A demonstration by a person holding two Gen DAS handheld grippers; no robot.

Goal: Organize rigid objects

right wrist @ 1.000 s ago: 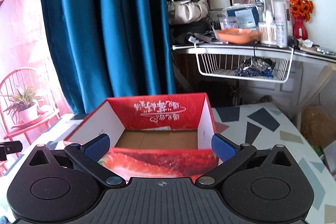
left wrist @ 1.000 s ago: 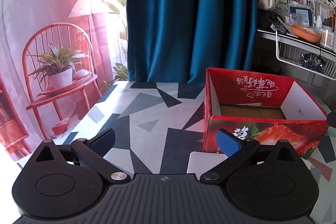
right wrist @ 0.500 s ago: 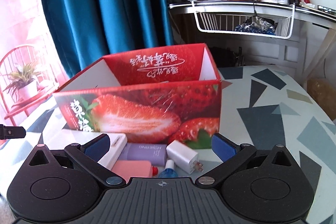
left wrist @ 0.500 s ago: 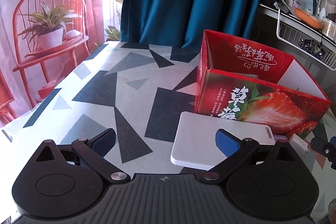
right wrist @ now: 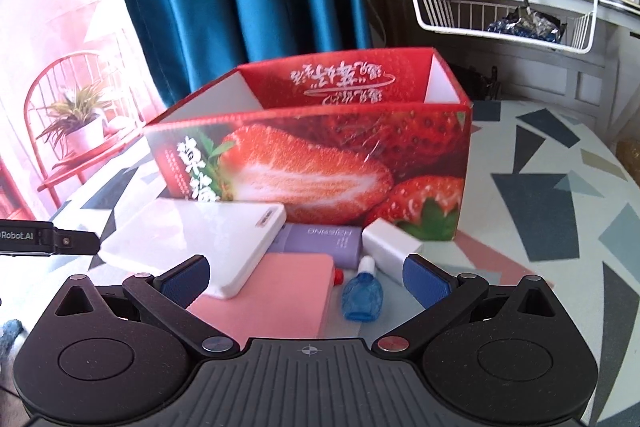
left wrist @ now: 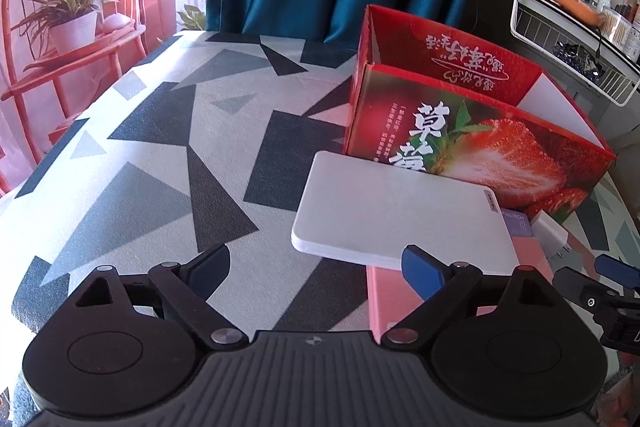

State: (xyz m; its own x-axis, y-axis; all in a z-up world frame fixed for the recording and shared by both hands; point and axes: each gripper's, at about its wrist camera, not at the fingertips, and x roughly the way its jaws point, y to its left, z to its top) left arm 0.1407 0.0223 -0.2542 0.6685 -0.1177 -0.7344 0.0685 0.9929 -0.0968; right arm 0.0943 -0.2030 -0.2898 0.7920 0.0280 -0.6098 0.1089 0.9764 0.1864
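Nearest, the left gripper (left wrist: 320,263) hangs over the table (left wrist: 168,163) with its jaws spread wide, though they have just been closing a little; only the near edge of the white slab (left wrist: 396,211) lies between them, and no pad presses on it. The right gripper (right wrist: 306,275) is also spread and pinches nothing, its tips hovering above a small huddle of things at twelve o'clock.

In that huddle the pink pad (right wrist: 268,299) lies flat and closest, with the white slab (right wrist: 192,247) resting partly on top of it at about eleven o'clock. Both look stiff, thin and light; I would judge the slab smooth and apt to slip, so the overhanging near edge is the place to nip it across its thickness. The small blue bottle (right wrist: 362,293) lies at one o'clock, just beside the pad, rounded and liable to roll, best taken across its body. Beyond it the white plug (right wrist: 390,247) sits at one o'clock, a hard block with flat sides that should grip easily. The purple tube (right wrist: 320,241), between slab and plug, looks a little softer and may dent.

Farther still, touching the back of the huddle, stands the strawberry box (right wrist: 320,163), open at the top, a likely home for the lot; its cardboard walls look light enough to shove if bumped.
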